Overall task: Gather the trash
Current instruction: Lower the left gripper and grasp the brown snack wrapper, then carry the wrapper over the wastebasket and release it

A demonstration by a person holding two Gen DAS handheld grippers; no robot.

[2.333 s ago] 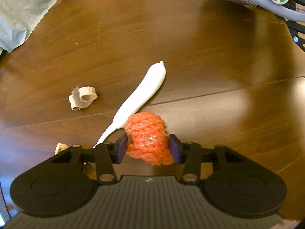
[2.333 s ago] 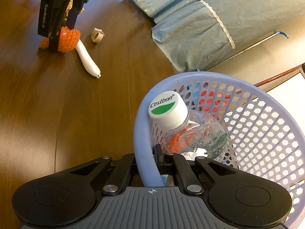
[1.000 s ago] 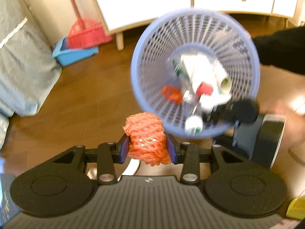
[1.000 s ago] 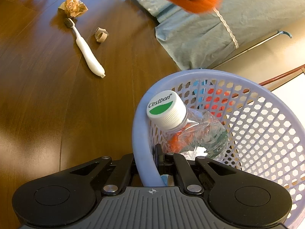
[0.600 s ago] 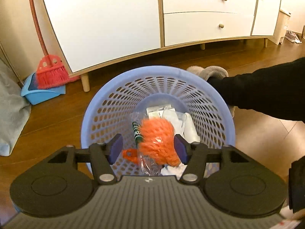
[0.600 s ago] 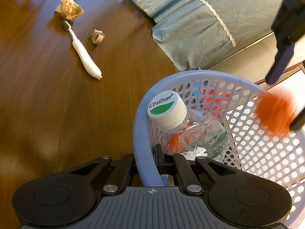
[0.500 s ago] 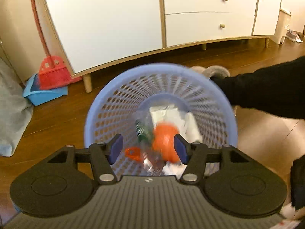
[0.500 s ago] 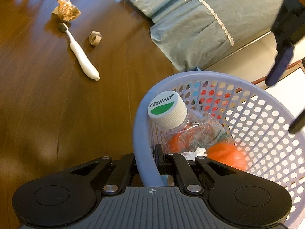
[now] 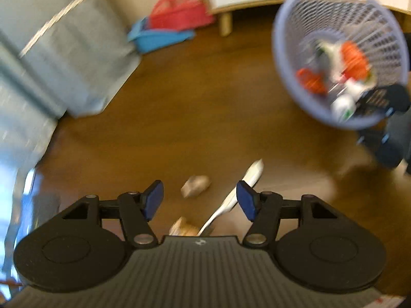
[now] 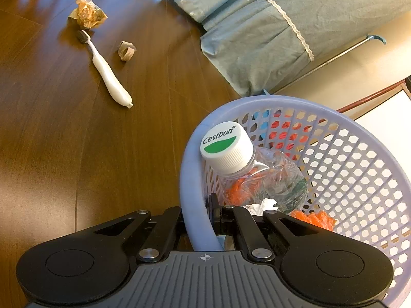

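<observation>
Gripping: right tongs (image 10: pixel 196 220) clenched on lavender basket (image 10: pixel 191 179) rim
Left tongs (image 9: pixel 199 200): just opened, released, nothing between
Orange net (image 10: pixel 314 218): in basket

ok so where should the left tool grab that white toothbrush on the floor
Grip the white plastic toothbrush at its thick handle, coming from straight above with the left tool closing across its width: it lies flat on the brown wooden floor, and the neck is thin.

The left claw (image 9: pixel 199 197) is hanging over the wood floor (image 9: pixel 195 118), its jaws having just been opening with nothing between them. A white toothbrush (image 9: pixel 241 187) and tan scrap (image 9: pixel 195 186) are lying just beyond; the lavender basket (image 9: pixel 285 77) is sitting far right.
</observation>
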